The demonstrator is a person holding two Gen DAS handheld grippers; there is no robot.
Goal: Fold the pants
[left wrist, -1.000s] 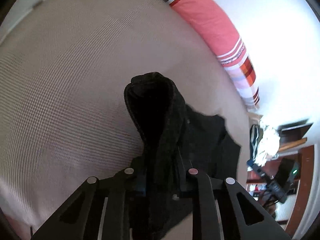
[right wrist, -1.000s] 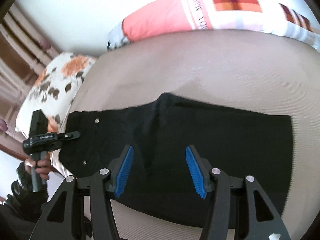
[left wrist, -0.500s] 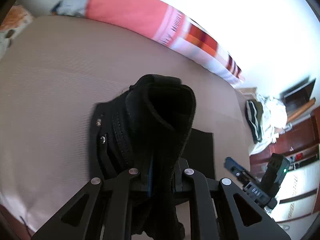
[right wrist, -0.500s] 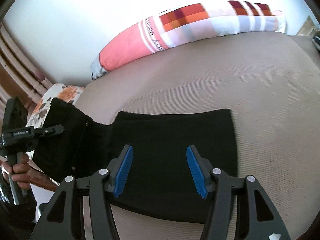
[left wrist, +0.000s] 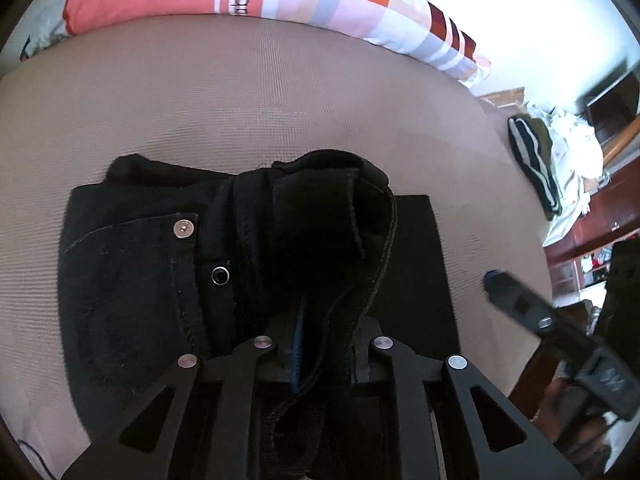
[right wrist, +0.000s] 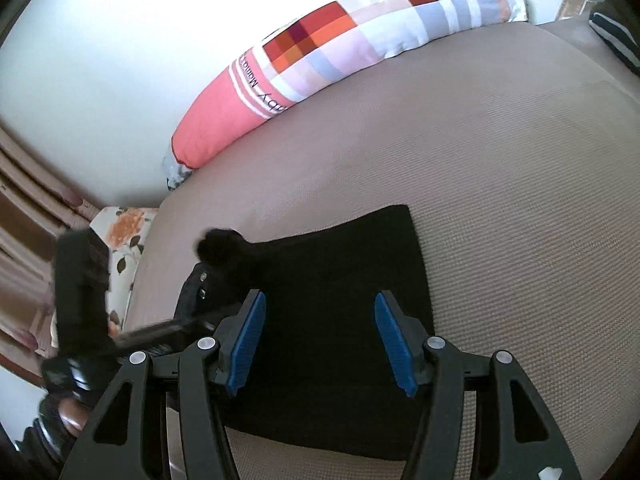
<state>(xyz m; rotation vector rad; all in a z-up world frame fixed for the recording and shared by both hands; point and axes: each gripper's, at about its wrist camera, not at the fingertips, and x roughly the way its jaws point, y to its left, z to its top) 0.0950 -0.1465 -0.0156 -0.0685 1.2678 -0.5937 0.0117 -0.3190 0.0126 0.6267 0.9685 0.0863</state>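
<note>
Black pants [left wrist: 132,280] lie on a beige bed [left wrist: 240,100]. My left gripper [left wrist: 320,344] is shut on the waist end of the pants and holds it bunched and lifted over the folded part [left wrist: 424,264]. A rivet [left wrist: 183,228] and a button [left wrist: 220,275] show on the front. In the right wrist view the pants [right wrist: 344,280] lie as a flat black rectangle. My right gripper [right wrist: 320,336] is open and empty just above them, blue pads [right wrist: 246,340] apart. The left gripper [right wrist: 80,300] appears blurred at the left.
A long pink and checked pillow [right wrist: 340,52] lies along the far wall. A floral pillow [right wrist: 124,240] sits at the bed's left end. Clothes are piled [left wrist: 560,160] beyond the bed's right edge, near dark wood furniture [left wrist: 600,240]. My right gripper shows blurred in the left wrist view [left wrist: 540,320].
My left gripper has carried the waist end to the right over the folded legs. The visible black rectangle has become shorter. My right gripper stays open above the pants.
</note>
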